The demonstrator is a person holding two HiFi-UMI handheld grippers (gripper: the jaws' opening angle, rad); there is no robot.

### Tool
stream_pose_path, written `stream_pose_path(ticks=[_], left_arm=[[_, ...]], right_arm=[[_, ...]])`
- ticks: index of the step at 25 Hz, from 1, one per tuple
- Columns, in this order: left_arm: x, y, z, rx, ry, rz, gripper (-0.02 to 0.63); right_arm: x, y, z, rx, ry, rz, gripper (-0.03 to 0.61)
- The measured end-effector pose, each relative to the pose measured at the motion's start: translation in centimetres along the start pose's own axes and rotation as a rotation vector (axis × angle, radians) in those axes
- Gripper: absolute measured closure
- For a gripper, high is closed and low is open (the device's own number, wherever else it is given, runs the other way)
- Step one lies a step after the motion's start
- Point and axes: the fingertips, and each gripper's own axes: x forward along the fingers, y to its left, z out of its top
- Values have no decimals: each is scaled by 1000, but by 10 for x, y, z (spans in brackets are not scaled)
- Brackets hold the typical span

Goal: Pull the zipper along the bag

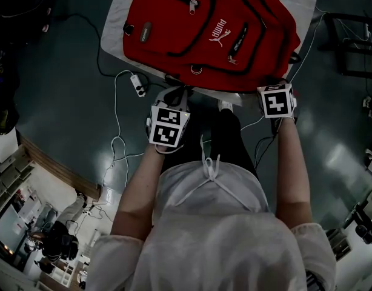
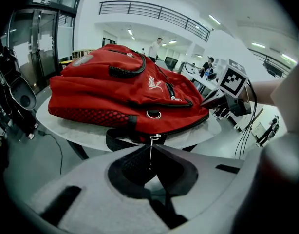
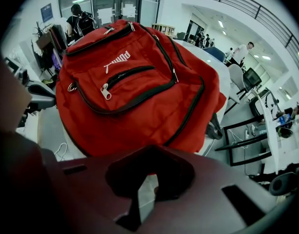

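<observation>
at the table's edge, a thin pull in a tight pinch

on a white round table (image 2: 66, 128) in an open office, a red fabric backpack with black zipper lines (image 1: 216, 32) lies flat, its near edge right at the rim in front of the person working it. the left gripper (image 2: 150, 156) has its jaws together on the slim silver metal zipper pull (image 2: 153, 138), which hangs from the slider at the bag's lower seam, just above the jaw tips. the right gripper (image 3: 150, 151) is further along the same edge, toward the bag's corner. its jaws are closed too and look clamped on the red fabric of the hem, though the dark hollow behind them hides how much cloth is caught. the black zipper track (image 2: 188, 126) runs from the slider round the bag's near side toward that corner.

judged from here, the run along the track looks barely begun, and the risks are plain. the pull is thin and smooth, so a tug at an angle to the track may slide it out of the pads. if the right-hand hold on the hem is shallow, the bag may follow the slider across the smooth tabletop, or off the rim, and the zipper would not run. slack cloth beside the teeth could fold into the slider where the track bends at the corner, jamming it.
</observation>
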Motion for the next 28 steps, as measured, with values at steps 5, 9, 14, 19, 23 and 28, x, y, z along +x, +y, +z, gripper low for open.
stream_pose_path(ticks=[5,9,14,19,23,28], left_arm=[[-2,5,2,8,2,5,592],[-2,11,2,-15,-4,16,592],[0,15,2,-33,-9,29,592],[2,10,0,-8,-1,35,592],[3,7,-2,12,8,40,592],[4,7,0,-22,4,32,586]], right_arm=[[-2,0,0,6,5,-4,552],[-1,-1,0,17,9,3,552],[0,-1,-1,25,12,-2,552],[-1,-1,-1,33,-1,-3,552],[-2,-1,0,47,-23,-12,552],[-2,-2,3,-41,-19,-47,552]])
